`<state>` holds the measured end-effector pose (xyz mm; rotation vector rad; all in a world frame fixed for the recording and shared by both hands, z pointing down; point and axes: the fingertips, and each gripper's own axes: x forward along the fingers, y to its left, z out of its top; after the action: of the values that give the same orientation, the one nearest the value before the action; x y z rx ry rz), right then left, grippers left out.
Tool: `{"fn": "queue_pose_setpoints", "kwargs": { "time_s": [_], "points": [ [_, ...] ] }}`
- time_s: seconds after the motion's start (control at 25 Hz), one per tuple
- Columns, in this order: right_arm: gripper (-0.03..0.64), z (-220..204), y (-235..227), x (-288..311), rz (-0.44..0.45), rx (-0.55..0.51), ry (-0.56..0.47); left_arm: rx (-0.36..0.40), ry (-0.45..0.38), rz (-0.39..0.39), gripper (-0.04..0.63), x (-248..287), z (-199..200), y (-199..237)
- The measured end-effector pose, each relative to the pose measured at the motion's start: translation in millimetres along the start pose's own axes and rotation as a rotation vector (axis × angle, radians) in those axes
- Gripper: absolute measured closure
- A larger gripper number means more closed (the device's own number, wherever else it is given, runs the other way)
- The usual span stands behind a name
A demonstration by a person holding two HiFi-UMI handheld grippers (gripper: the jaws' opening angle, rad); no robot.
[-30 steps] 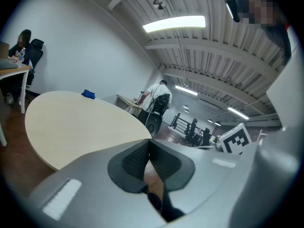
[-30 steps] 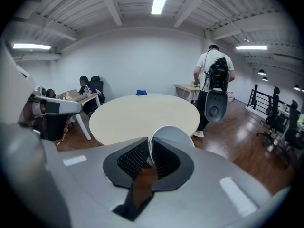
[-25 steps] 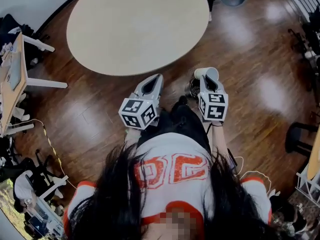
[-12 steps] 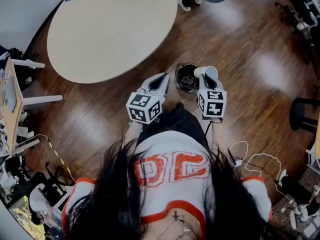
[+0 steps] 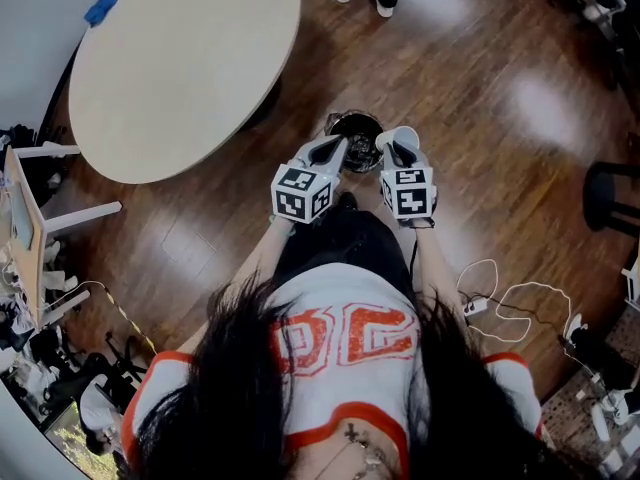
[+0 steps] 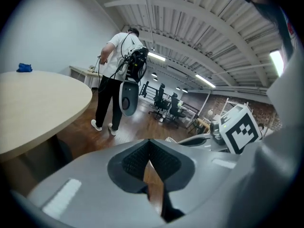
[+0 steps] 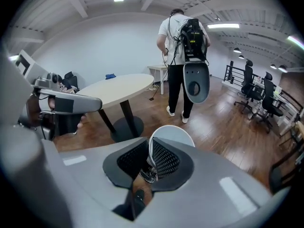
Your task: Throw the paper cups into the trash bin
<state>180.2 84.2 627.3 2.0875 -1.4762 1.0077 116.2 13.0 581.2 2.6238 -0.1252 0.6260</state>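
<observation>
Jaws of the right gripper [image 7: 149,159] are drawn narrow and pinch the wall of a paper cup [image 7: 173,136], one pad inside the rim and one outside. The cup is plain white, with a round open mouth and a rolled rim, and it is tipped on its side so the mouth faces away from the gripper. It juts out past the jaw tips, up and to the right of them.

In the head view the right gripper [image 5: 400,150] holds the paper cup [image 5: 403,136] just beside the right rim of the trash bin [image 5: 352,128], a small dark round bin standing on the wooden floor. How high above it the cup hangs cannot be told.

Jaws of the left gripper [image 6: 149,161] meet at their tips with nothing between them. The left gripper [image 5: 335,150] points at the bin's near edge. A round worktop [image 5: 180,58] stands well to the left.
</observation>
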Motion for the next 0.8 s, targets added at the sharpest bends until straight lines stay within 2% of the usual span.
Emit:
{"fn": "queue_pose_setpoints", "kwargs": {
  "time_s": [0.2,0.36,0.52,0.68,0.8],
  "points": [
    [0.586,-30.1,2.2,43.1,0.043,0.009,0.058,0.011,0.104,-0.007,0.595,26.2,-33.7,6.0],
    [0.586,-65.8,5.9,95.3,0.068,0.078,0.127,0.012,0.170,-0.026,0.595,41.4,-57.5,15.8],
    [0.586,-102.9,0.5,141.7,0.048,0.124,0.208,-0.019,0.187,-0.037,0.595,56.5,-75.2,30.7],
    [0.584,-119.2,-5.8,179.9,0.027,0.113,0.226,-0.027,0.202,-0.031,0.595,73.1,-93.3,52.5],
    [0.581,-136.8,-10.0,199.6,0.004,0.122,0.284,-0.032,0.213,-0.031,0.595,81.2,-103.4,65.1]
  ]
}}
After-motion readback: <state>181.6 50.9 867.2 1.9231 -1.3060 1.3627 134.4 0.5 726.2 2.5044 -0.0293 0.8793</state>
